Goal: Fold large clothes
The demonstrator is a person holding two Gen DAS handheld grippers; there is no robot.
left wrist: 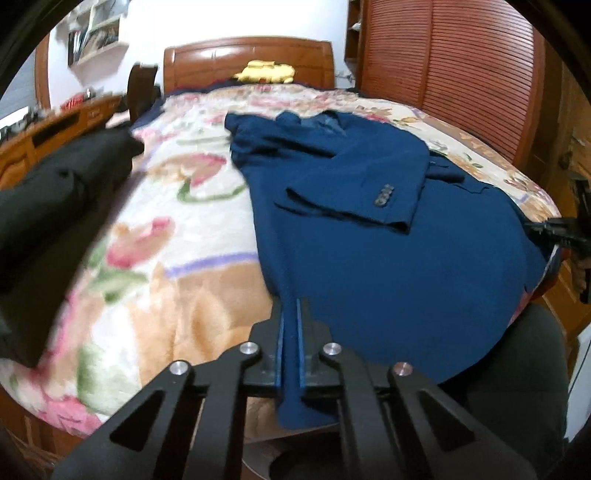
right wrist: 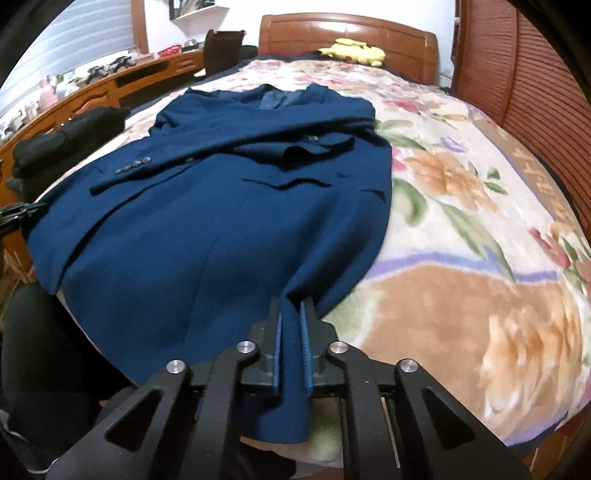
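1 blue coat is spread flat on a floral blanket ahead of both grippers, collar at the far end, hem at the near edge of the bed; its sleeves are folded across the chest, and a row of buttons is seen on a cuff. A corner of the hem is clamped between the closed jaws of the left gripper, with the cloth hanging down between its fingers; the opposite hem corner is pinched in the same way by the right gripper, whose jaws are pressed together on the fabric. In the left wrist view the right gripper is glimpsed far to the right, at the coat's edge. A black garment is laid on the blanket well to the left of the left gripper, apart from the coat. A yellow plush toy is placed far ahead, against the wooden headboard; a wooden desk is seen beyond the bed to the left, and a slatted wooden door to the right.
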